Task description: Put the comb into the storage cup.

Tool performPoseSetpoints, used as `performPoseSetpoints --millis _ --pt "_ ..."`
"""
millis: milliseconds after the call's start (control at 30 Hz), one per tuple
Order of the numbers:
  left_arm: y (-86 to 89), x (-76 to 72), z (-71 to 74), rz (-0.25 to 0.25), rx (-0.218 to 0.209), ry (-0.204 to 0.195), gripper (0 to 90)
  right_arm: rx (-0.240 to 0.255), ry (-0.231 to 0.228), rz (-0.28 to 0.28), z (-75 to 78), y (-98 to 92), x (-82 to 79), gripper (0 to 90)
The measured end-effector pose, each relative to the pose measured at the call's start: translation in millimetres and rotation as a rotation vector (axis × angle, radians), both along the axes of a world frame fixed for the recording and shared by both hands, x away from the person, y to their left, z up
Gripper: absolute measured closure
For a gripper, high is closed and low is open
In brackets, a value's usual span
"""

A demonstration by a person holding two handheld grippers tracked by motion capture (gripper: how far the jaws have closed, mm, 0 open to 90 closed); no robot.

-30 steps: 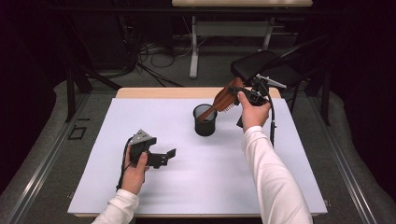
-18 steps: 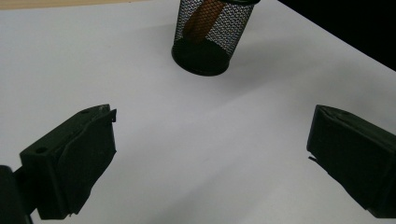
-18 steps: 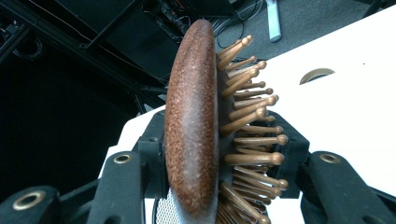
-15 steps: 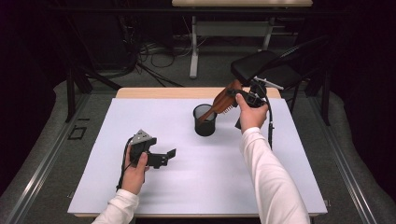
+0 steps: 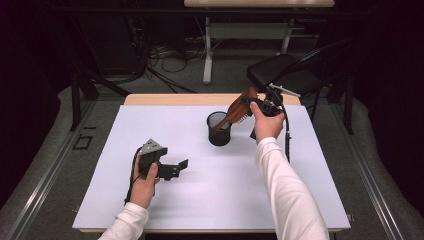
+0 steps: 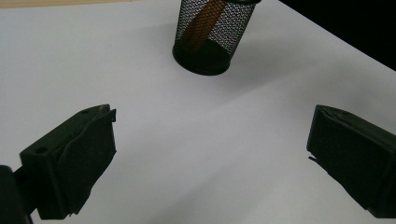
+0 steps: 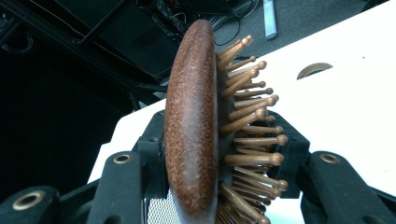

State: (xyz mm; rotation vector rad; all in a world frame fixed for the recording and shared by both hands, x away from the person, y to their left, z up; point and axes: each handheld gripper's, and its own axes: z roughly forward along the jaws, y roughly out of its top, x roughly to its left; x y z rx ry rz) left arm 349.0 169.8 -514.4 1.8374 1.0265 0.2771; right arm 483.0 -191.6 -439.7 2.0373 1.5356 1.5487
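Bristles (image 7: 252,121) face right in right gripper (image 7: 219,154) view, seemingly clamped.

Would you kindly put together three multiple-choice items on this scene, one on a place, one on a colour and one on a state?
1. Where is the handle end of the wooden hairbrush?
A. flat on the white table top
B. inside the black mesh cup
C. on the chair seat

2. What colour is the brush's back?
A. reddish brown
B. blue
C. white

3. How do the jaws of the left claw stand?
A. shut on the brush
B. shut on the cup
C. open, with nothing between them

Answers:
1 B: in the left gripper view the brown handle shows through the mesh.
2 A: the right gripper view shows a reddish-brown wooden back, clamped by the right claw.
3 C: its jaws stand wide apart over bare table.
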Motion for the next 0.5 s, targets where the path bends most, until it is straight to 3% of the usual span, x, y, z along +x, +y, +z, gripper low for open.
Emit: performPoseSetpoints --millis 500 --pt "0.1 0.2 -0.3 0.003 -0.001 0.001 1.1 -0.017 -0.009 0.008 -4.1 2.0 -0.9 49.3"
